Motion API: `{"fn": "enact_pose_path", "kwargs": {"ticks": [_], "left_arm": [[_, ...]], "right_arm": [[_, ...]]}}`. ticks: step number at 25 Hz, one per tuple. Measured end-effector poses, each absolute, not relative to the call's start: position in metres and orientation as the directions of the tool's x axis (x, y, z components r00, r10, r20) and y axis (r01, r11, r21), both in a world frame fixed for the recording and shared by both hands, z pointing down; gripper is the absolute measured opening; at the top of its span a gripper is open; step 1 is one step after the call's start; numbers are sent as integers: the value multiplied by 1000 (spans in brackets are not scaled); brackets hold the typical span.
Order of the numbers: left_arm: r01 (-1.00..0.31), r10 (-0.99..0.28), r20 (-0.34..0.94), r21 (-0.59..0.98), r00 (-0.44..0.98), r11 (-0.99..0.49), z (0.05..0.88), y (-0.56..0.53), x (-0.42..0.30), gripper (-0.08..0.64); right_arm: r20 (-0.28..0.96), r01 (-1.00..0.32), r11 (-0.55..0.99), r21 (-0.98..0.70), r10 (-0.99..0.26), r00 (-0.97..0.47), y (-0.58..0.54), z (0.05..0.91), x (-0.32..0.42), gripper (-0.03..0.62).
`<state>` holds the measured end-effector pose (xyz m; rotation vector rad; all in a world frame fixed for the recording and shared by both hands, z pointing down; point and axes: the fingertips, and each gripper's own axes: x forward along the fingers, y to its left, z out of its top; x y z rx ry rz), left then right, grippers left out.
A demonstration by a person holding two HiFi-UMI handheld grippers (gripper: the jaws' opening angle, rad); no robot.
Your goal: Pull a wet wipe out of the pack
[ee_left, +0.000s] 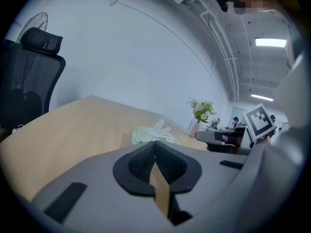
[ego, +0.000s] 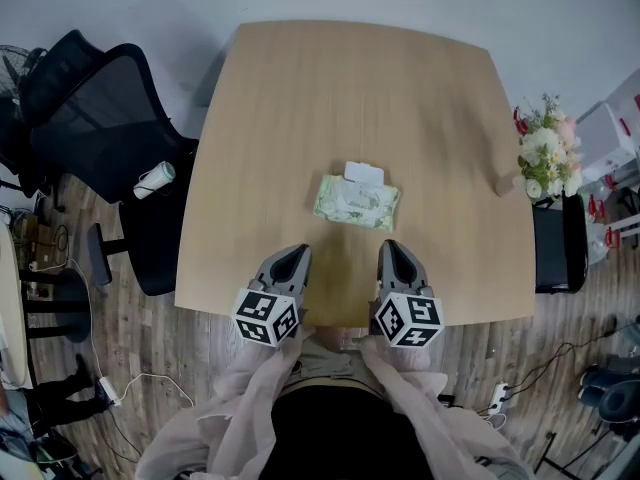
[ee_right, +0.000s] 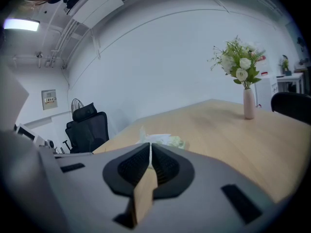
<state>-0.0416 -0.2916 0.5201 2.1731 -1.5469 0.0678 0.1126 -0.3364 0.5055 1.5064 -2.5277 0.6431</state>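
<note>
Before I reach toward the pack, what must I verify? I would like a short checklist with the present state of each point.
1. Wet wipe pack lies flat on the table, ahead of both grippers: ok.
2. The pack's white flap is lifted open: ok.
3. A wipe stands out far enough to pinch: cannot tell.
4. Left gripper open for a pinch: not ok, jaws shut, nothing between them.
5. Right gripper open for a pinch: not ok, jaws shut, empty.
6. Nothing lies between the grippers and the pack: ok.
</note>
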Motion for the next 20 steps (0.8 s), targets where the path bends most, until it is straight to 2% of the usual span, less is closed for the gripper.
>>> {"fn": "enact_pose_path", "kwargs": {"ticks": [12,14,20], "left_arm": [[-908,-883,320,353,344,-226,525,-313,-46,12],[-908,-881,323,353,344,-225,526,-317,-47,12],[-906,-876,334,360,347,-222,532,-327,-50,12]], "right_arm": [[327,-847,467,-252,-783,-529,-369,502,100,21],[340,-847,478,-234,-776,-532,-373,504,96,78],[379,-838,508,-201,-748,-545,-386,511,86,133]]}}
